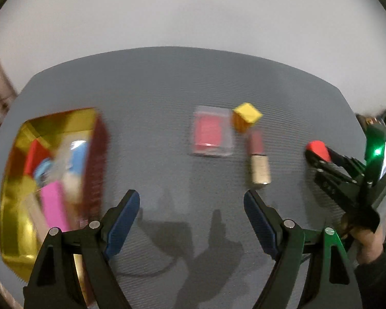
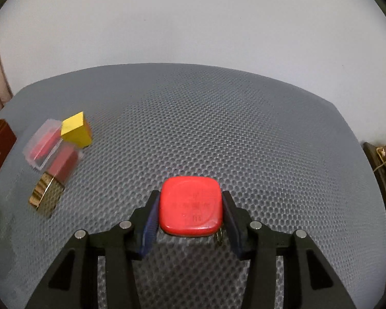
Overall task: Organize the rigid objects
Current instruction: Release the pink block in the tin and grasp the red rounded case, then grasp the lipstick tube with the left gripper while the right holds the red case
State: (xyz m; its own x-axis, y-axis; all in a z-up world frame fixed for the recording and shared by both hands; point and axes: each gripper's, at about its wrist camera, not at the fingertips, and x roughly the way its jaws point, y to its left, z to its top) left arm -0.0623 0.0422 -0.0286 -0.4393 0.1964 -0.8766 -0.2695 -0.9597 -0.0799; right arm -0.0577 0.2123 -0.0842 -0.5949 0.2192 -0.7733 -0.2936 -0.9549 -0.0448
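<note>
The red case (image 2: 190,206) sits low and centre in the right wrist view, clamped between the right gripper (image 2: 190,212)'s 2 pads. The box (image 1: 49,180) lies far left; the left gripper (image 1: 191,206) gapes, holding nothing.

Even, soft indoor light. The left wrist view is motion-blurred, worst on the gold-lined box (image 1: 18,180); dark shadows fall on the grey mesh bench (image 1: 167,82) near the lens. The right wrist view is sharper. Fisheye bending darkens both frames' corners.

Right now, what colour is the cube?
Yellow cube, clearest in the right wrist view.
</note>
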